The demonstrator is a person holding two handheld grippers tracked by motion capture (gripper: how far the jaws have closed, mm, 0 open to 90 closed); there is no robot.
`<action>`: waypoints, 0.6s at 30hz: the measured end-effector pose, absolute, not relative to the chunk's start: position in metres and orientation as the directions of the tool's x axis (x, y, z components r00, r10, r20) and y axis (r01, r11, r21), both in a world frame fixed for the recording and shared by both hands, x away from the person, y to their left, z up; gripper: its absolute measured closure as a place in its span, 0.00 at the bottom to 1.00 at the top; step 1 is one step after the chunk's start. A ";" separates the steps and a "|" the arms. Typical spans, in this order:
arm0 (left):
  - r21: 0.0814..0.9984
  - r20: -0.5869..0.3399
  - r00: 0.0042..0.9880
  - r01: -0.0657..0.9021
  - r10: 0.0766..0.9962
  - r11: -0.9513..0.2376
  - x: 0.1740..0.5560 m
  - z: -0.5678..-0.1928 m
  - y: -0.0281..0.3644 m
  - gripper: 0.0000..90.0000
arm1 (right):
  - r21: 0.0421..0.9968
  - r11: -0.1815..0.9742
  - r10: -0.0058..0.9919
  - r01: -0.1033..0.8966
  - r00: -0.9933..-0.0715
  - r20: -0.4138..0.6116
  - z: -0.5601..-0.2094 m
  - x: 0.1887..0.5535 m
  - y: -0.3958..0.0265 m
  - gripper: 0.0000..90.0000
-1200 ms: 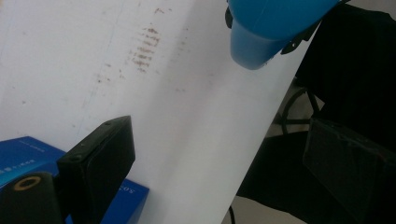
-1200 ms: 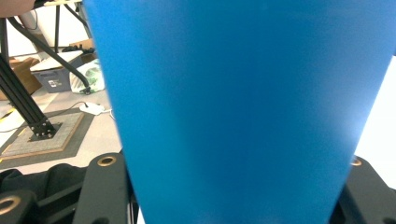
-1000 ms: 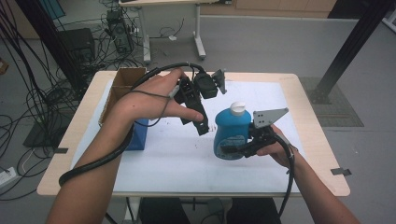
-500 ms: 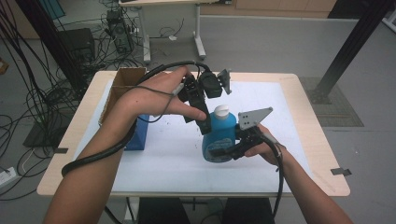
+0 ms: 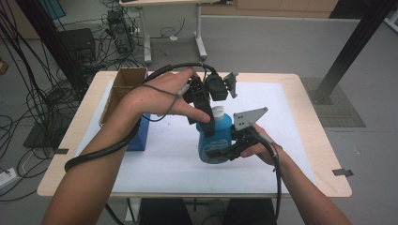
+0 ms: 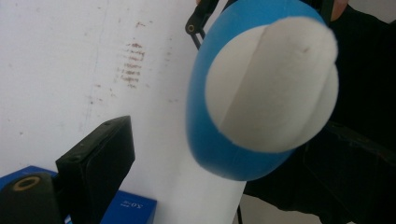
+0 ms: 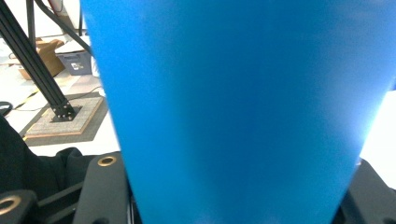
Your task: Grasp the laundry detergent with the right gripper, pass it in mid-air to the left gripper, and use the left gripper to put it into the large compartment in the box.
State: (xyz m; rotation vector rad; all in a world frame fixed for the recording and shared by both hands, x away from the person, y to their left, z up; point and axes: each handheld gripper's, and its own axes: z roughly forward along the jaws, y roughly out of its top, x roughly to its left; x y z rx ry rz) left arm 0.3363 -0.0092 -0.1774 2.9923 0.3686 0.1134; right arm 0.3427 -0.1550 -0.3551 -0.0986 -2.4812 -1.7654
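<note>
- The blue bottle (image 5: 217, 140) with its white cap (image 5: 217, 112) stands a little toward 3 o'clock of the desk middle. One second ago it stood farther toward 3 o'clock, so it has travelled toward 9 o'clock with the right hand.
- The right tool (image 5: 220, 152) pinches the blue bottle at its lower body, one jaw on each side, as before. In the right gripper view the blue wall (image 7: 238, 107) stands between the two black jaws.
- The left tool (image 5: 206, 125) hangs over the white cap, its jaws spread and pointing down, at 12 o'clock of the bottle. Earlier it was at about 10 o'clock of the cap and apart from it; now bottle and tool have met. In the left gripper view the cap (image 6: 273, 88) sits between the jaws; I cannot tell if they touch it.
- The left hand (image 5: 159, 96) has hardly changed its place.
- Count: one blue bottle, one white cap, two tools.
- Farther out, at 9 o'clock of the bottle: one blue box (image 5: 140, 136) lying on the white sheet (image 5: 164, 159), and one open cardboard box (image 5: 123, 86) at 10 o'clock, on the desk (image 5: 319, 154) edge. Both have stayed where they were.
</note>
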 end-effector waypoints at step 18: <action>0.098 0.036 0.982 0.183 0.187 -0.978 0.332 -0.182 -0.023 0.10 | 0.942 0.329 -0.021 0.067 -0.997 0.078 -0.344 0.347 -0.146 0.46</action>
